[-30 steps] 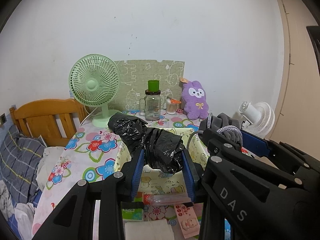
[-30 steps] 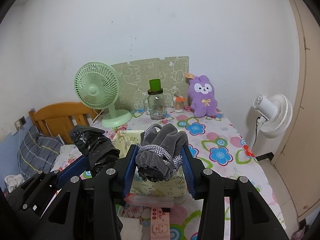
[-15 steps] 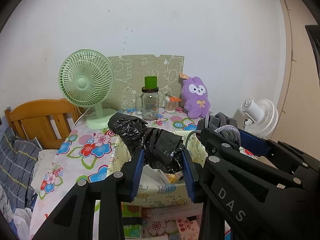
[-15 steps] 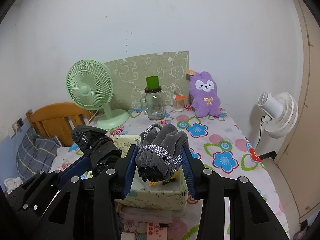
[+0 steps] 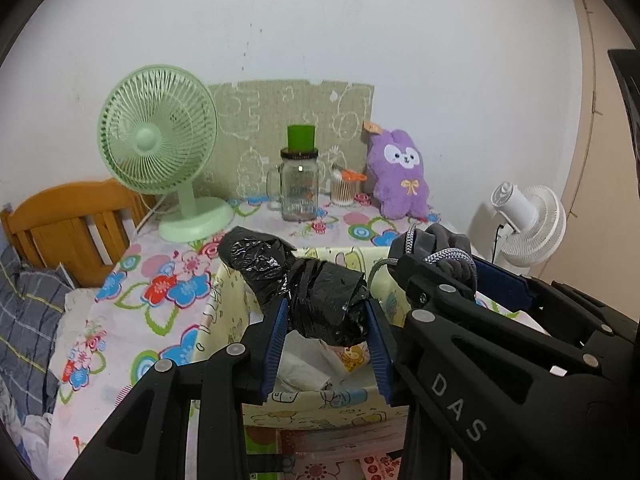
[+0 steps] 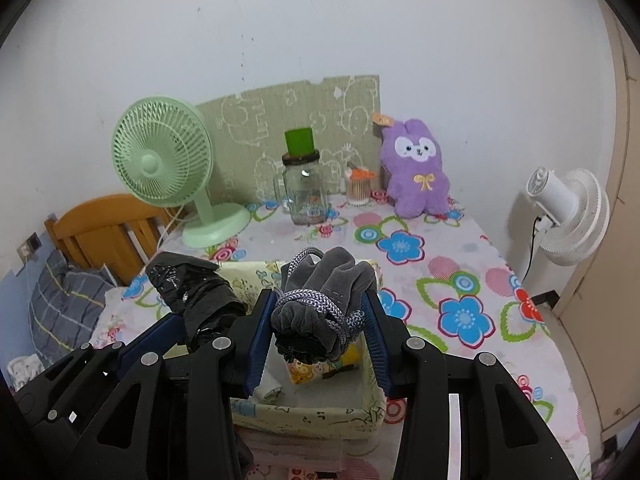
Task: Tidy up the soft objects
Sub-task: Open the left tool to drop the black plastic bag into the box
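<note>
A crumpled black plastic bag sits between the blue pads of my left gripper. The jaws are opening, though the pads still touch the bag. My right gripper is shut on a grey cloth bundle tied with a grey-white cord. Both loads hang over a yellow cartoon-print fabric bin on the flowered table. Inside the bin lie white paper and a small yellow packet. In the left wrist view the right gripper's black arm and the grey bundle fill the right side.
At the back of the table stand a green desk fan, a glass jar with a green lid, a swab holder and a purple plush rabbit. A white fan is off the right edge. A wooden headboard and bedding lie left.
Both grippers have moved forward and down with their loads. They now hang over the bin's opening, and its inside has come into view.
</note>
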Demonstrator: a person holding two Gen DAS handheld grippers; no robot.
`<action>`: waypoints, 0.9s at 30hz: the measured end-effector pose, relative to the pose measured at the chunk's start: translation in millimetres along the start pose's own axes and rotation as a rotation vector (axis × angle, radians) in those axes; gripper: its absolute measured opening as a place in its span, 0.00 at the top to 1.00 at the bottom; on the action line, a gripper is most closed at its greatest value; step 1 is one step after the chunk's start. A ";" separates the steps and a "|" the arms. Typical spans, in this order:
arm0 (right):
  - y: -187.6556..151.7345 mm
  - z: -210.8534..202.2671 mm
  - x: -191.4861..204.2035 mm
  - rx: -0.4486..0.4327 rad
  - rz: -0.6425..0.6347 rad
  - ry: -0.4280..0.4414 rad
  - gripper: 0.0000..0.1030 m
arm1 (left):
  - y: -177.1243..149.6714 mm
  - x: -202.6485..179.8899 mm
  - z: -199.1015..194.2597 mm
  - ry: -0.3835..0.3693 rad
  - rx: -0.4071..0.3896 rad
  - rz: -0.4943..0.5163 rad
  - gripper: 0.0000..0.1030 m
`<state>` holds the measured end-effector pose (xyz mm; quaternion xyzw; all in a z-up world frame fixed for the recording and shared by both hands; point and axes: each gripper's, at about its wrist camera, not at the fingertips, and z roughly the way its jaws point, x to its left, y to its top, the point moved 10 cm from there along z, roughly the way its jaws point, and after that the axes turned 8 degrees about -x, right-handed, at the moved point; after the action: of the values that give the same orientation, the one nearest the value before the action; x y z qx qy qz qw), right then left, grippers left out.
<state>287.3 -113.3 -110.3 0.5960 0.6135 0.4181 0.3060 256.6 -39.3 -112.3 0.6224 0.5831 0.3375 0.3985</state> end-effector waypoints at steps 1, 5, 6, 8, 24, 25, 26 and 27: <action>-2.2 3.9 0.3 0.009 -0.001 0.001 0.55 | -1.7 0.8 2.9 -0.001 0.007 0.001 0.60; -5.7 16.0 0.8 0.027 -0.010 0.004 0.55 | -3.3 4.0 13.0 0.018 0.025 0.011 0.25; -5.0 18.3 1.4 0.025 -0.014 0.005 0.55 | -2.2 5.0 14.6 0.023 0.021 0.012 0.23; -2.8 23.1 2.9 0.023 -0.021 0.013 0.55 | -1.0 6.7 18.4 0.020 0.025 0.008 0.21; 7.3 62.3 23.1 0.056 -0.038 0.088 0.55 | 4.7 32.6 46.5 0.079 0.067 -0.019 0.20; 6.4 64.2 24.8 0.061 -0.037 0.097 0.55 | 3.6 34.0 47.5 0.083 0.073 -0.021 0.20; 5.2 66.2 26.8 0.066 -0.035 0.107 0.55 | 1.8 35.9 48.9 0.087 0.081 -0.022 0.20; 3.8 68.2 28.0 0.072 -0.032 0.114 0.55 | 0.7 36.9 50.0 0.089 0.087 -0.023 0.20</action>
<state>345.8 -75.7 -135.1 0.5718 0.6541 0.4240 0.2557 304.6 -7.7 -136.1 0.6166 0.6215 0.3347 0.3486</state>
